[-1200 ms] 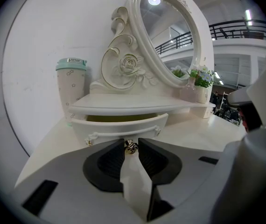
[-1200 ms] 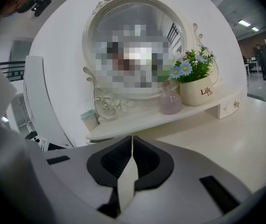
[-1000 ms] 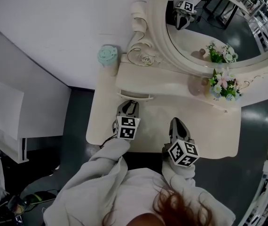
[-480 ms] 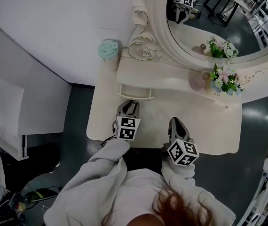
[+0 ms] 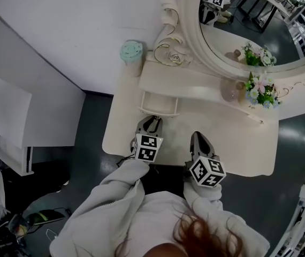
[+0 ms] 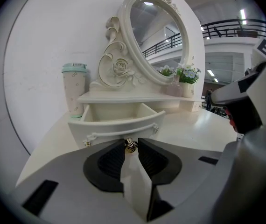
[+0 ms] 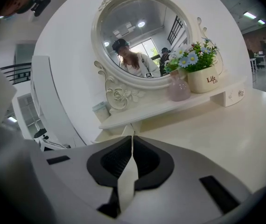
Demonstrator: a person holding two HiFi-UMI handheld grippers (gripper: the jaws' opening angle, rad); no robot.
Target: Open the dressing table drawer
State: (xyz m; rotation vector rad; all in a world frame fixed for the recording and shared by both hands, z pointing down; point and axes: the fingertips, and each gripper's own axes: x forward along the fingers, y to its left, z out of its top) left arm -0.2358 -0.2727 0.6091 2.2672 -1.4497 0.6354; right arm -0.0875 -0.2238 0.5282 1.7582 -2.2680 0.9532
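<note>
The drawer (image 5: 159,103) slid further out toward the desk's (image 5: 233,138) front edge, seemingly light, your left gripper (image 6: 131,142) clamped on its small knob (image 6: 130,146), your right gripper (image 7: 132,139) closed, empty.

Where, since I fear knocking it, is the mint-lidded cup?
Head view: the cup stands at the dressing table's back left corner, beside the carved rose.

One drawer (image 5: 159,103), one mirror (image 5: 259,25), two grippers (image 5: 151,124) (image 5: 199,139)
</note>
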